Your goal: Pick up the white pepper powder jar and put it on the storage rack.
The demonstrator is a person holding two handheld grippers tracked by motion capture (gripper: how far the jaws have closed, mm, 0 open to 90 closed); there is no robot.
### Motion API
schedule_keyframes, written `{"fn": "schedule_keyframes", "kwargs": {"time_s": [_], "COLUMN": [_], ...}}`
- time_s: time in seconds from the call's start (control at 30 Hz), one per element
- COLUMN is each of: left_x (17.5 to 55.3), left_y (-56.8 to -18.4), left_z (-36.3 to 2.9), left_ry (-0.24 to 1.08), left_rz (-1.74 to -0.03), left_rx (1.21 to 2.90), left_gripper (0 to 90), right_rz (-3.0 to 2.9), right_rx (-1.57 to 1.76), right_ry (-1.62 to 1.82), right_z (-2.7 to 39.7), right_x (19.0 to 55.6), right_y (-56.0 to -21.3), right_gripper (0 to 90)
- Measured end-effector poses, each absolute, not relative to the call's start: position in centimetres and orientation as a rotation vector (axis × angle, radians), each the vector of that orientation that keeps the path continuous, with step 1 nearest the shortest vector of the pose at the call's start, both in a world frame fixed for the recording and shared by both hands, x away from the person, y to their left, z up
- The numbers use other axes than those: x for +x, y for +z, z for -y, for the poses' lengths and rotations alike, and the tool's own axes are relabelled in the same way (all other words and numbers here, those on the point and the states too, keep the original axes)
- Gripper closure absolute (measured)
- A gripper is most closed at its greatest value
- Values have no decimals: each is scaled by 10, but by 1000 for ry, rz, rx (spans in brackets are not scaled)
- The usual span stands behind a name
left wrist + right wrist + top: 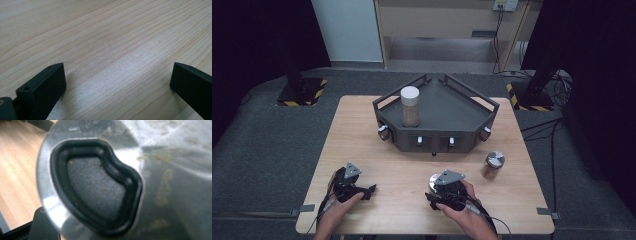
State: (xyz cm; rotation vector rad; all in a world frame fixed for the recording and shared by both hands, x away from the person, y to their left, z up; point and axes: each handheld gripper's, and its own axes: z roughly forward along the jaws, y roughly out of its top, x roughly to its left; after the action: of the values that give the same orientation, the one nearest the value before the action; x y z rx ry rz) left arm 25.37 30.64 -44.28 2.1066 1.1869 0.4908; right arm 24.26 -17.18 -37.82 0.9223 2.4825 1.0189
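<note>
Near the table's front edge, right of centre, my right gripper (439,192) is shut on a metal-lidded jar (434,182), which its grey top plate partly hides. In the right gripper view the jar's steel lid (160,182) is very close, with a black-rimmed shaker opening (96,185) and yellowish specks on the metal. One black finger (42,226) shows at the lower left of that view. My left gripper (368,191) rests at the front left, open. Its jaws (117,80) stand wide apart over bare wood with nothing between them.
A dark angular tray (462,107) with low rails stands at the table's far middle. A jar with a white lid (410,106) stands on its left part. A second metal-lidded jar (494,164) stands on the wooden table (362,135) to the right.
</note>
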Motion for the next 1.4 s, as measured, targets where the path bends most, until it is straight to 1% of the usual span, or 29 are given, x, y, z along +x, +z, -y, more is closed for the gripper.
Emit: {"fn": "schedule_keyframes", "kwargs": {"time_s": [0.5, 1.4], "left_x": [254, 254], "left_y": [-443, -443], "left_z": [-307, -307], "left_ry": [490, 489], "left_rz": [-1186, -1186], "left_rx": [2107, 2107], "left_gripper": [0, 0], "right_rz": [-2453, -2433], "right_rx": [960, 950], "right_ry": [1016, 991], "right_z": [172, 167], "right_x": [266, 280], "right_y": [-366, -326], "right_gripper": [312, 312]}}
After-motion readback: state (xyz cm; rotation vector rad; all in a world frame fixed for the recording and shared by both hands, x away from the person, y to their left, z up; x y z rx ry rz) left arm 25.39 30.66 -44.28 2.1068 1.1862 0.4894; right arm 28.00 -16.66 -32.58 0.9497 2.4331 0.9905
